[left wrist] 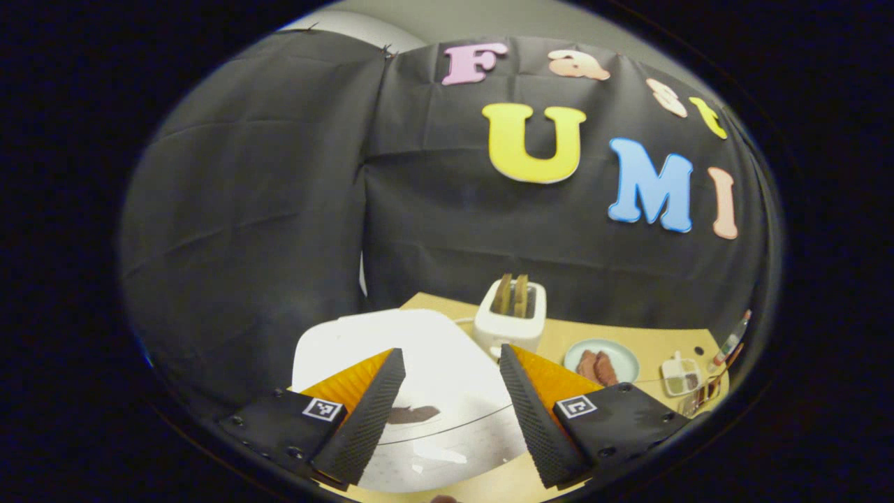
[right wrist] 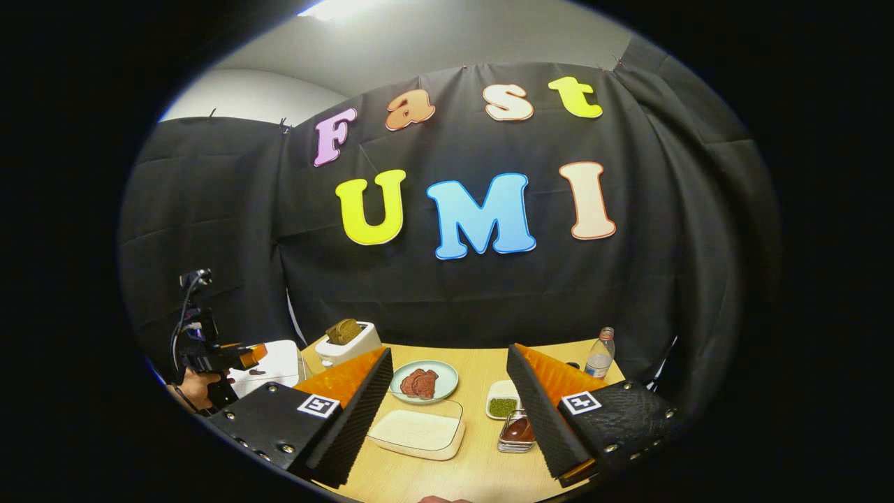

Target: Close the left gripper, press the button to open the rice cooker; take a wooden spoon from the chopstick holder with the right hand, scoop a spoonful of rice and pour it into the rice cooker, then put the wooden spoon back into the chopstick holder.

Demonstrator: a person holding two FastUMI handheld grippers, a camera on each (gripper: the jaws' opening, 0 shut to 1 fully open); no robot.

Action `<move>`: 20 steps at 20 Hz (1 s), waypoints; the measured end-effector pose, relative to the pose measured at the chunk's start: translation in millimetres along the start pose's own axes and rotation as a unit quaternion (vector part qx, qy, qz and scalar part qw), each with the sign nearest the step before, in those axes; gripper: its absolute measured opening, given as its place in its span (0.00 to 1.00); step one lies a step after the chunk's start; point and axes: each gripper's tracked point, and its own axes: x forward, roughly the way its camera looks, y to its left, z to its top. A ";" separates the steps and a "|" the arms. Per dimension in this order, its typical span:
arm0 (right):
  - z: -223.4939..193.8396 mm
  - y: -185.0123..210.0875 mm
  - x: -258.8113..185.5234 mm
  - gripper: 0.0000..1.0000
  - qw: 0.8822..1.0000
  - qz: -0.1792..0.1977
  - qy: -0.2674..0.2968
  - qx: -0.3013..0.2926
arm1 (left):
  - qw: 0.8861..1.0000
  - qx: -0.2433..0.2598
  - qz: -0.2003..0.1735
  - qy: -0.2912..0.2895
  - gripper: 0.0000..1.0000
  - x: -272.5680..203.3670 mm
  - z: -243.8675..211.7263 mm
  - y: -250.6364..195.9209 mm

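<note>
Left gripper (left wrist: 450, 412) sits at the bottom of the left gripper view, fingers spread wide with nothing between them. Under it and just beyond is the white rice cooker (left wrist: 391, 335), lower centre-left of the frame, lid down, a dark mark on its top showing between the fingers. Behind it, centre frame, a white toaster (left wrist: 510, 318) with two slices of bread standing in its slots. To the right of that, a pale plate (left wrist: 625, 356) with reddish meat pieces on it, and further right near the frame's edge a small white divided dish (left wrist: 681, 376) and a bottle (left wrist: 730, 342), all on the wooden table (left wrist: 559, 335).

Over to the right gripper view: right gripper (right wrist: 450, 419) low in the frame, fingers also wide apart, holding nothing. Between them on the table lies a clear rectangular container of white rice (right wrist: 418, 432), lower centre. Just behind it the plate of meat; to the right a small dish of green grains (right wrist: 503, 407) and a glass dish with dark red contents (right wrist: 518, 429). A water bottle (right wrist: 601, 355) stands upright at the right rear of the table. At the lower left of the frame, a hand (right wrist: 199, 388) holds the other gripper over the rice cooker, toaster just behind
</note>
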 end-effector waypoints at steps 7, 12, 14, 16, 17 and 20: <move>37.8 -30.2 -2.1 1.00 0.997 -0.062 -0.055 -0.006 | 0.982 0.028 -0.133 -0.134 0.95 -107.0 112.3 -140.8; 49.9 -25.4 -2.0 0.99 0.996 -0.063 -0.068 0.001 | 0.965 0.028 -0.198 -0.168 1.00 -153.2 131.2 -212.2; 57.1 -27.3 0.6 0.99 0.995 -0.066 -0.073 0.008 | 0.964 0.030 -0.209 -0.161 0.96 -158.9 129.0 -223.0; 56.2 -26.8 1.7 0.99 0.995 -0.070 -0.073 0.009 | 0.963 0.034 -0.219 -0.155 0.92 -160.7 123.1 -228.4; 55.8 -26.8 3.0 0.99 0.995 -0.072 -0.072 0.005 | 0.962 0.035 -0.223 -0.154 0.92 -161.0 122.7 -230.5; 57.4 -27.7 4.5 0.99 0.994 -0.075 -0.074 -0.001 | 0.962 0.040 -0.224 -0.153 0.94 -160.9 121.7 -227.5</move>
